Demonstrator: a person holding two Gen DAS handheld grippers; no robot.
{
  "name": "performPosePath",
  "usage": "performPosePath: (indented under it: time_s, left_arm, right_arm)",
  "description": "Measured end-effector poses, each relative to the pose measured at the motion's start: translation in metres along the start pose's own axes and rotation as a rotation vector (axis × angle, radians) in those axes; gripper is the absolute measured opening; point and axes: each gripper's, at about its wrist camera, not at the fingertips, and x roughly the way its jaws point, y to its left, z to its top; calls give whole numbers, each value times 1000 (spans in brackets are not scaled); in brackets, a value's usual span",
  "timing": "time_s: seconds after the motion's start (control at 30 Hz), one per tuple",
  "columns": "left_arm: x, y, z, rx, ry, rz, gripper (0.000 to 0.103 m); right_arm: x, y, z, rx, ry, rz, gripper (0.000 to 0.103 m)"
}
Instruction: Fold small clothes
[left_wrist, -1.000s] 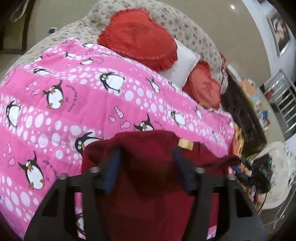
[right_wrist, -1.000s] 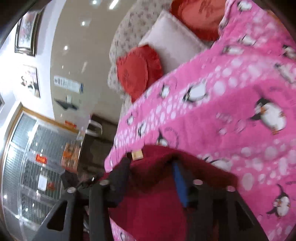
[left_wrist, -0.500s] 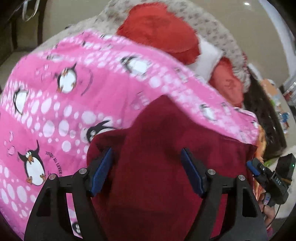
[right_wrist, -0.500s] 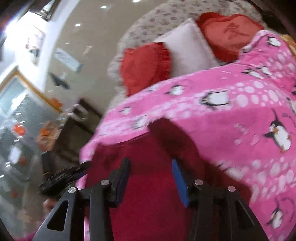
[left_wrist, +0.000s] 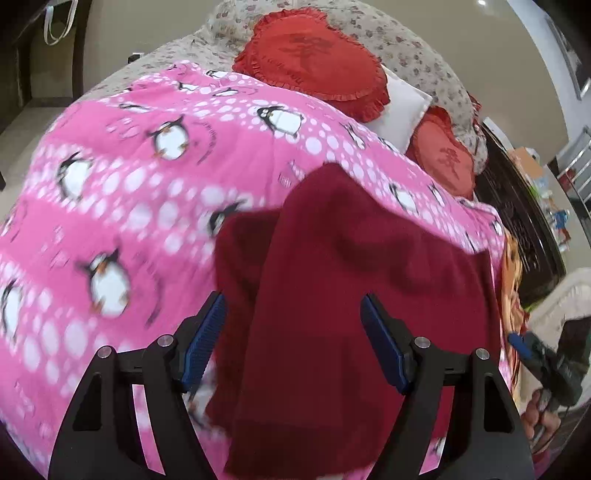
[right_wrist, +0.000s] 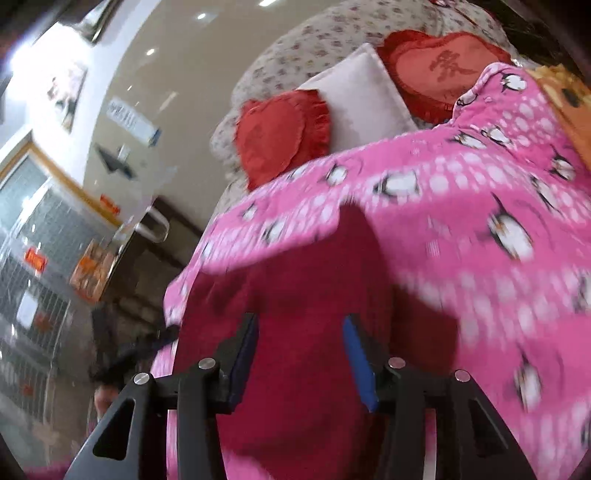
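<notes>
We see the dark red garment lying folded on the pink penguin blanket. Left gripper spread wide above it, gripping nothing. Right gripper likewise parted, empty, over the cloth.

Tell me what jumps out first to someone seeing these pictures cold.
The bright pink penguin-print blanket fills most of both views, spread over the bed. A dark red garment lies on it near the blanket's edge, with the open left gripper and open right gripper just above it. Behind, red heart-shaped cushions flank a white pillow.
</notes>
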Motion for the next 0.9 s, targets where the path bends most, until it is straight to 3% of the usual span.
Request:
performPosePath:
  time_s: [0.13,0.27,0.33,0.4,0.47,0.63,0.8,0.9]
  left_arm:
    - [-11,5,-34,16,24,11,75]
    - [-6,7,-61,13,76,24,75]
    - [-5,6,-71,7,88,31,75]
    - [-7,6,-77,3,95,32,75]
    - [-14,4,-80,10,92,34,75]
    - [-29,0,-82,37,59,39,75]
    - [-29,-2,-83,33,57,39,75]
    - [-28,-5,-82,36,51,39,75]
  right_arm:
    - [-19,6,-61,-6,47,-15,47]
    - [2,0,-100,-3,119,-55,47]
    - [9,0,-108,-30,105,-82,40]
    - [12,0,-112,-53,99,-135,18]
    - [1,-5,-112,-16,68,-118,10]
    - [-30,-12,-107,-39,45,-189,8]
    - [-20,-36,-122,31,112,-215,6]
    - [-34,-31,-115,38,77,-219,9]
